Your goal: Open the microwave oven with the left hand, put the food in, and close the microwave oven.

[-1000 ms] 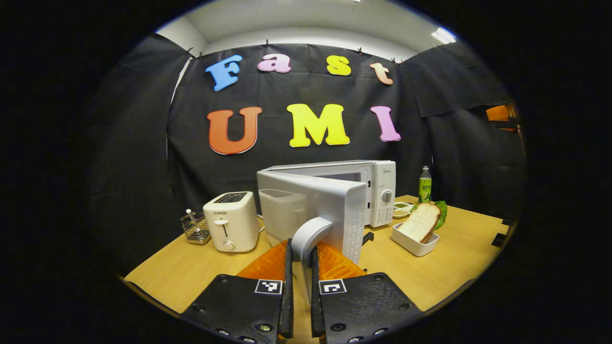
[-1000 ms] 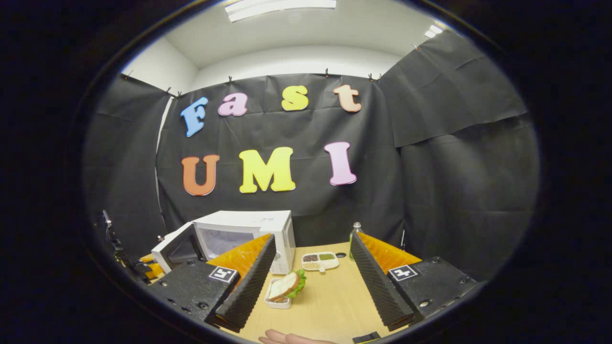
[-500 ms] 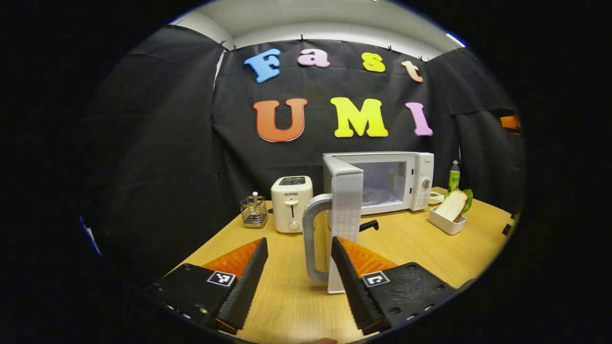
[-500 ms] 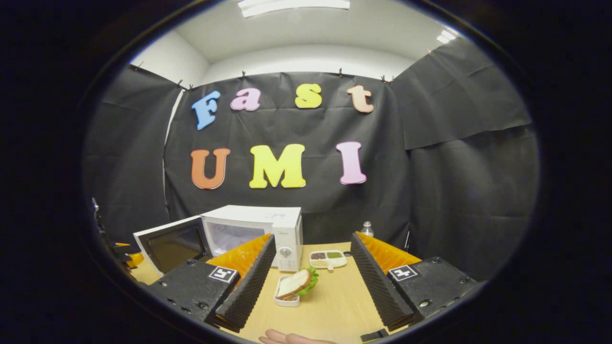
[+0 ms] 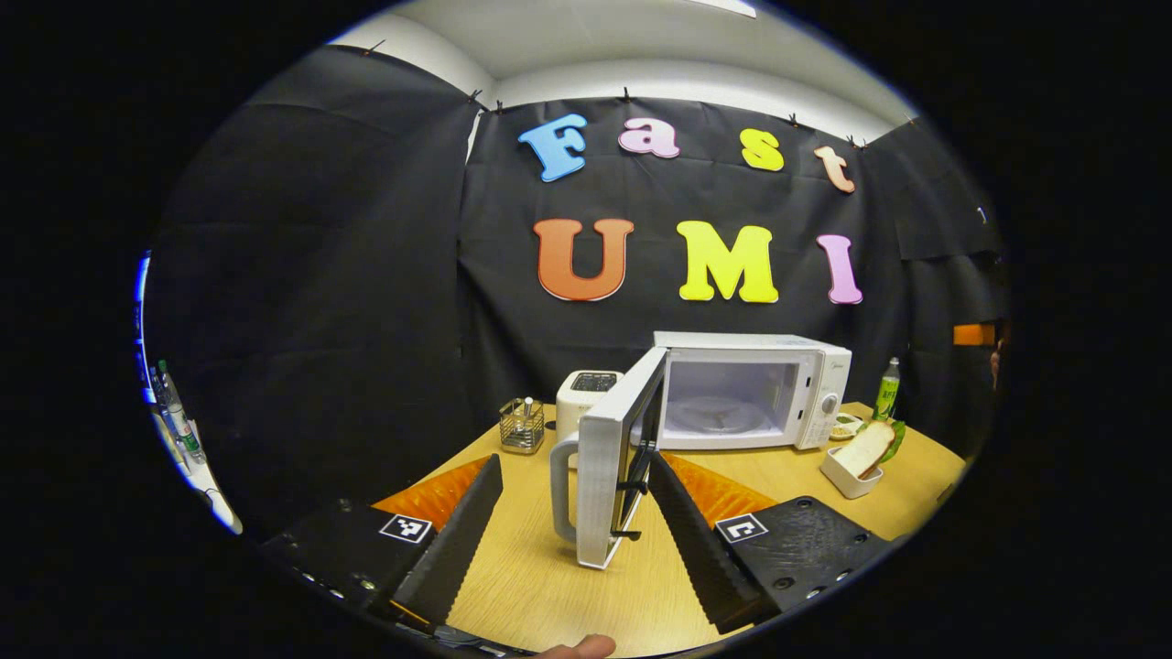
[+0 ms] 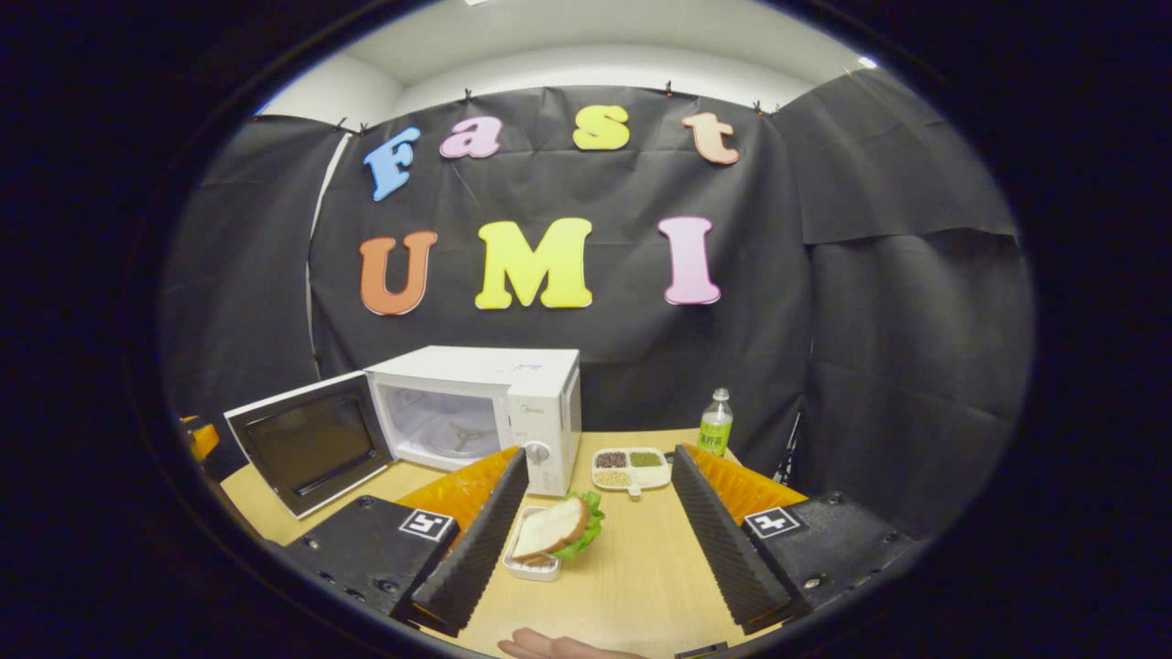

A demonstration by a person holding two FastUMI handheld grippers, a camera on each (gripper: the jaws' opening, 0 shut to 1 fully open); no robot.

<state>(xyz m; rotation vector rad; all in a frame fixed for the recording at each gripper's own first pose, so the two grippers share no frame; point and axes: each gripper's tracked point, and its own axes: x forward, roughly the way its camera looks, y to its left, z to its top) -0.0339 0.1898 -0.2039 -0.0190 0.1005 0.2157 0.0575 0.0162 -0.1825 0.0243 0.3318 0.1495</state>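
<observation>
Left gripper [image 5: 575, 531]: fingers spread wide with ridged inner faces, holding nothing; the door's handle stands between them, untouched.
Right gripper [image 6: 595, 522]: fingers wide apart with ribbed faces, holding nothing, above the worktop with the food between them.
Worktop [image 6: 632, 586]: smooth, pale wood grain.
Food [image 6: 549, 528]: a slice of white bread over a frilly green leaf, leaning in a small white rectangular dish [image 6: 531, 569], near the oven's right front corner.
Door [image 5: 609, 458]: swung wide open on its left hinge; flat white panel with a curved loop handle [image 5: 560, 490] and a dark window.
Microwave [image 6: 485, 403]: boxy white shell; pale cavity open, round turntable inside, a round knob at right.
Tray [image 6: 630, 467]: white, divided, with dark and green fillings.
Bottle [image 6: 715, 423]: slim, green-labelled, upright behind the tray.
Toaster [image 5: 586, 394]: rounded, cream, behind the door.
Basket [image 5: 522, 426]: small wire basket beside the toaster.
</observation>
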